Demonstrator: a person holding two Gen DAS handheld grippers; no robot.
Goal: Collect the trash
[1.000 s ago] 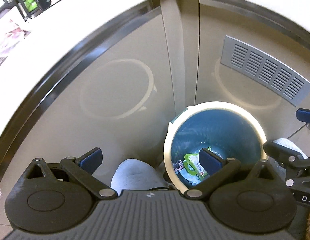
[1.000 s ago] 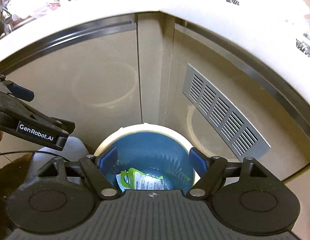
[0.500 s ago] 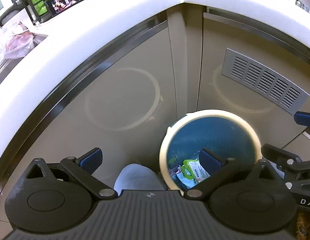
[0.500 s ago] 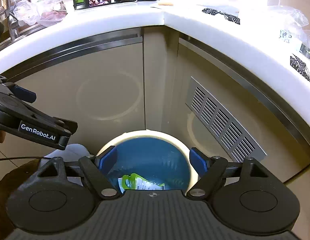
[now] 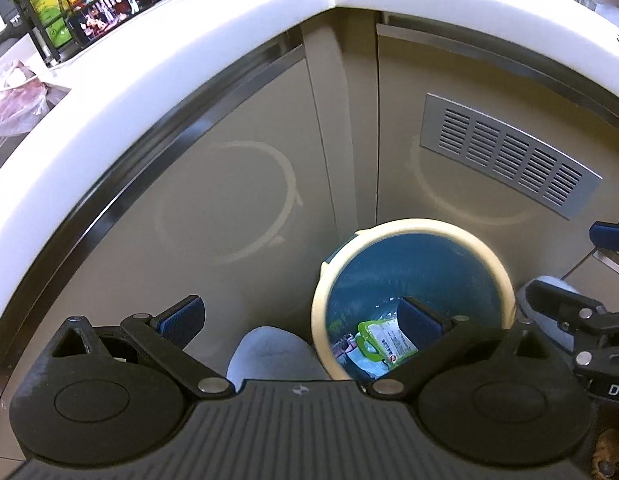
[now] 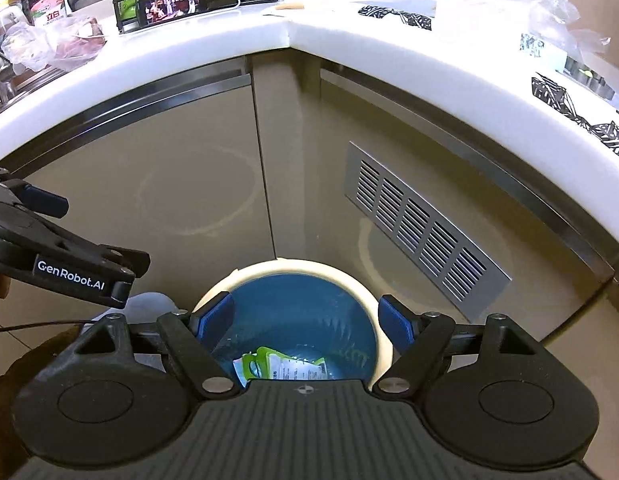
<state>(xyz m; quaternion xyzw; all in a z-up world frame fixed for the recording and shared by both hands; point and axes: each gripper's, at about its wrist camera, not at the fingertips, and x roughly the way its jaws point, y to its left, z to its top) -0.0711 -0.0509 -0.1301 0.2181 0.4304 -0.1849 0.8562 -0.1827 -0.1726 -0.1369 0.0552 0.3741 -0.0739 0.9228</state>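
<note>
Left tongs (image 5: pixel 301 316): matte black linkage arms with silver pivot screws, round black hubs on either side, blue ribbed pads on the fingertips (image 5: pixel 181 316), a grey ridged housing with a small round mark at its front edge. Right tongs (image 6: pixel 307 314): same black arms, silver screws, blue pads, grey ridged housing. White "GenRobot.AI" lettering on the side of the left tongs in the right wrist view, a thin black cable just below that lettering. Grey fabric, rounded, just beyond the left housing.
</note>
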